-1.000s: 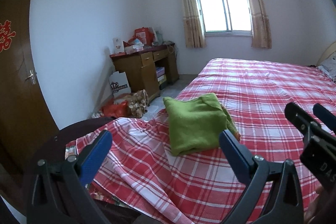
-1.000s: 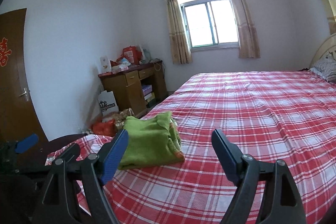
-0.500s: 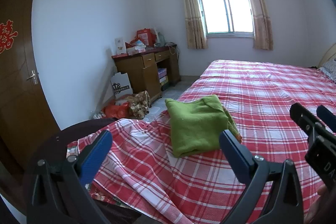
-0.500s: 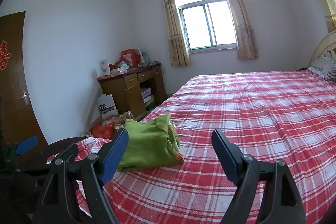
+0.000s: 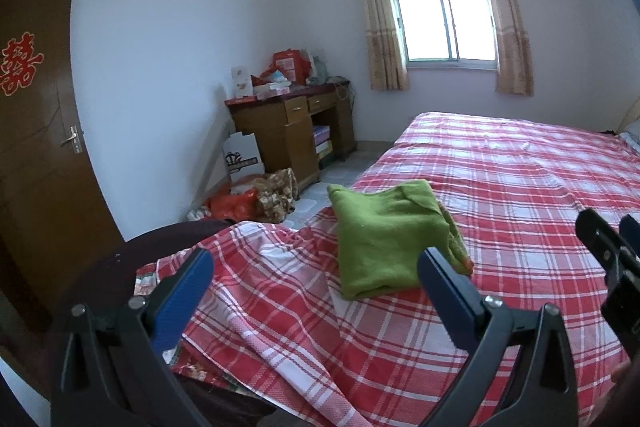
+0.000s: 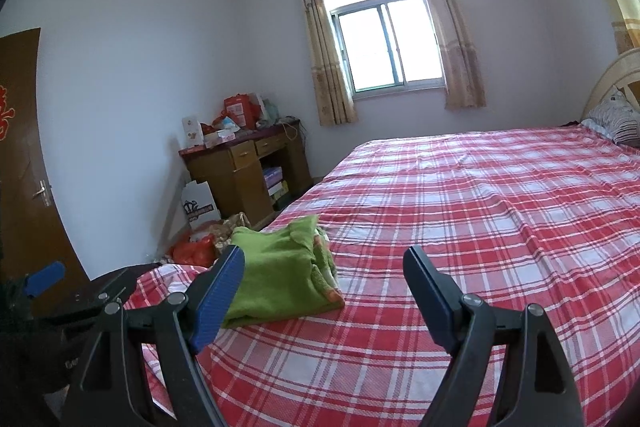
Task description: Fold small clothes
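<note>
A folded green knit garment [image 5: 390,237] lies flat on the red-and-white plaid bed sheet [image 5: 500,187] near the bed's corner, a patterned orange edge peeking from its right side. In the left wrist view it sits at about 12 o'clock from the left gripper [image 5: 316,275], whose blue-padded jaws stand wide apart and empty, short of the cloth. In the right wrist view the garment [image 6: 280,275] lies at about 10 o'clock from the right gripper [image 6: 324,275], its jaws likewise spread with only the sheet [image 6: 480,207] between them. Beyond the bed, at 11 o'clock, a cluttered brown wooden desk [image 5: 296,131] stands against the white wall.
</note>
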Tool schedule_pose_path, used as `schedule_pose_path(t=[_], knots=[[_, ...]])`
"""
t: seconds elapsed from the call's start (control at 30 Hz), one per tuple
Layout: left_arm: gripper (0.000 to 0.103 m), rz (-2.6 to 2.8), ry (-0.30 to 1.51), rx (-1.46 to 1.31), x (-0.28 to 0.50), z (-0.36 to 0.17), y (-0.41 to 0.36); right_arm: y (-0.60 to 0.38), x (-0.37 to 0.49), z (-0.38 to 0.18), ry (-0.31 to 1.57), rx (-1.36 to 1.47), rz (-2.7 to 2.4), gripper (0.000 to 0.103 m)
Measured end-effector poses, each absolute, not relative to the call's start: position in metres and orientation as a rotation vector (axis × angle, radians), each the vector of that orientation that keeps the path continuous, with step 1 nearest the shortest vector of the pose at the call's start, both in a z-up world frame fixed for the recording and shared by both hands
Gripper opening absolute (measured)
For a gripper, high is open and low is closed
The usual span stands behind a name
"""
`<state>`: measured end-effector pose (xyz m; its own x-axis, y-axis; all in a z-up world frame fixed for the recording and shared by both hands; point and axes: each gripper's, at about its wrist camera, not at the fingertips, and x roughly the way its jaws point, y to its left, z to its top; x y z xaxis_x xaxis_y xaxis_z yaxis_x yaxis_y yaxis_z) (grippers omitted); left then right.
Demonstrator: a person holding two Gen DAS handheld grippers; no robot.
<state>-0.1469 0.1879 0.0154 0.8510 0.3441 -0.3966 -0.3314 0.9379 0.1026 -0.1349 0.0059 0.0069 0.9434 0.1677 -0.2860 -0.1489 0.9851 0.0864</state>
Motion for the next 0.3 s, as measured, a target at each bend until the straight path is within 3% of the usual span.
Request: schedule_pose_path(t=[0.3], knots=[[0.103,0.33,0.435,0.049,-0.1442,0.0124,0.1887,0.0059,-0.1345,0.0061,0.297,0.062,0.16,0.082]])
